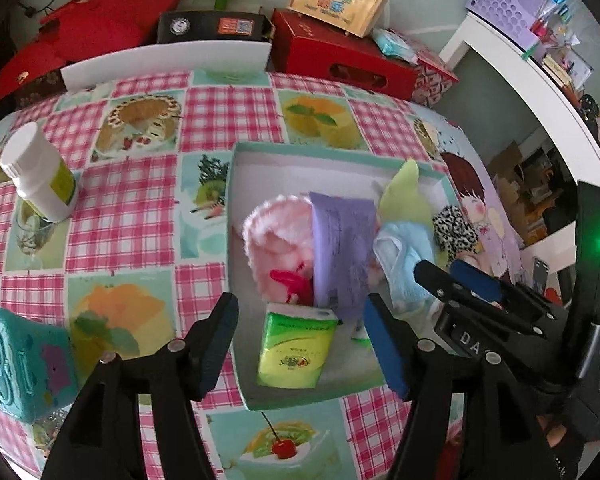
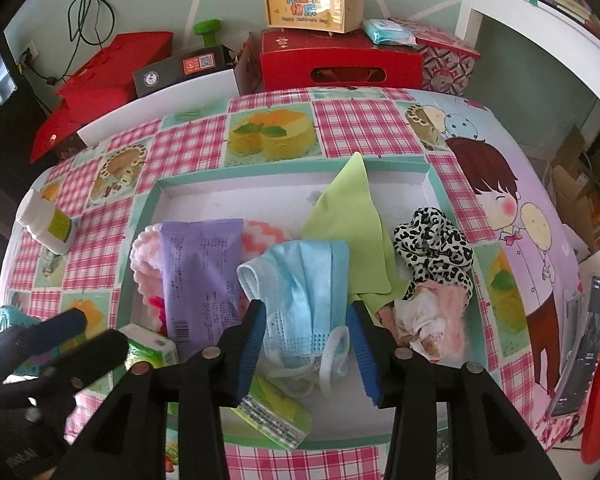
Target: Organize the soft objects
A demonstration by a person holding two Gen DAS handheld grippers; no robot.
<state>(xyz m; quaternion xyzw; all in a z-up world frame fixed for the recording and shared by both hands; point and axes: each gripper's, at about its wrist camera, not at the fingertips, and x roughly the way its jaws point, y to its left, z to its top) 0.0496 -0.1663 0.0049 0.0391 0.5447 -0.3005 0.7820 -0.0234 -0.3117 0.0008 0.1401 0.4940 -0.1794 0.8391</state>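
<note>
Hovering both claws over the tray (image 2: 432,188) of soft things on the table (image 2: 360,120).

My left claw (image 1: 300,344) stands wide, gripping nothing, a green tissue pack (image 1: 296,348) lying between its fingers at lower centre. My right claw (image 2: 306,344) is partly spread around the blue mask (image 2: 300,280), pads not pressing it. Purple packet (image 2: 200,272), green cloth (image 2: 348,220) and leopard scrunchie (image 2: 432,240) lie in the tray too.

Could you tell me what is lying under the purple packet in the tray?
The purple packet rests on a pink fluffy item, whose covered middle cannot be seen.
</note>
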